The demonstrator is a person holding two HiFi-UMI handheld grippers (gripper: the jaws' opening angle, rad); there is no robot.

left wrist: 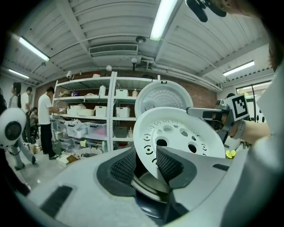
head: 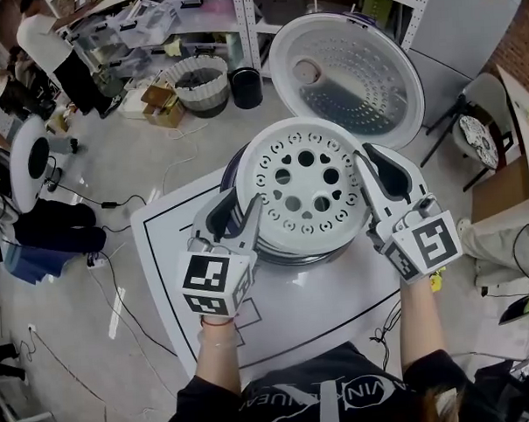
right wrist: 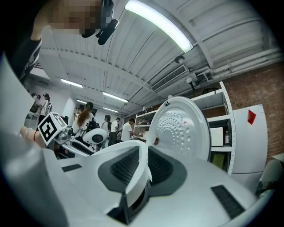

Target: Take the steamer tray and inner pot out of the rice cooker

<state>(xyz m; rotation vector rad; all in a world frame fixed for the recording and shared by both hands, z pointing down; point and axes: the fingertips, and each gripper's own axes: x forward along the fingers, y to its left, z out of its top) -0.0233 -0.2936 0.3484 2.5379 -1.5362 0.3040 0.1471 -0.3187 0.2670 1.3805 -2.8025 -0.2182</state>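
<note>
In the head view the white round perforated steamer tray [head: 303, 182] covers nearly all of the dark rice cooker body [head: 234, 170] and the metal inner pot [head: 301, 252], of which only a thin rim shows. In the right gripper view the right hand-held gripper [right wrist: 143, 165] hides all of the tray but its rim. The top edge cuts off the white shelving racks [head: 249, 27]; the things on them are too small to tell.

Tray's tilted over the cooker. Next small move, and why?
Probably lift the right gripper straight up until the steamer tray clears the inner pot: it is clamped on the tray's rim, the tray is tilted, and the left gripper stands open around its low edge, not pressing.
</note>
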